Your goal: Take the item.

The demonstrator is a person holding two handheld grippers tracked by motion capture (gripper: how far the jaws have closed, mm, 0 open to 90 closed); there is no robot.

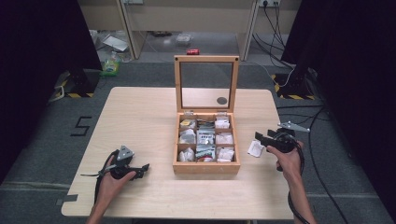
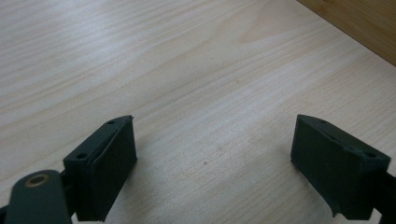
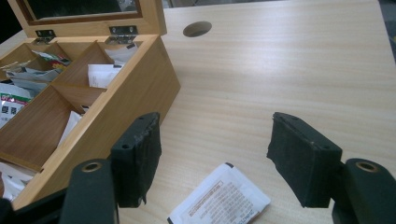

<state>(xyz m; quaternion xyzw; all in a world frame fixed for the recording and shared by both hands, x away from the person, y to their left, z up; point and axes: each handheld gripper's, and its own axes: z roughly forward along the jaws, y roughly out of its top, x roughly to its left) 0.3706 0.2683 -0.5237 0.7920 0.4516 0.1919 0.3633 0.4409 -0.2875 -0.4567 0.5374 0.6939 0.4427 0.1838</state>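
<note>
A wooden box with nine compartments of tea packets stands open at the table's middle, its glass lid upright. Just right of it a white packet lies flat on the table. My right gripper hovers over that packet, open; in the right gripper view the packet lies on the wood below the spread jaws of the gripper, untouched, with the box at the left. My left gripper rests low near the front left of the table, and in its own view the gripper is open over bare wood.
The pale wooden table has a round cable hole behind the box. Cables trail over the floor at the right. A red can and loose clutter lie on the floor beyond the table.
</note>
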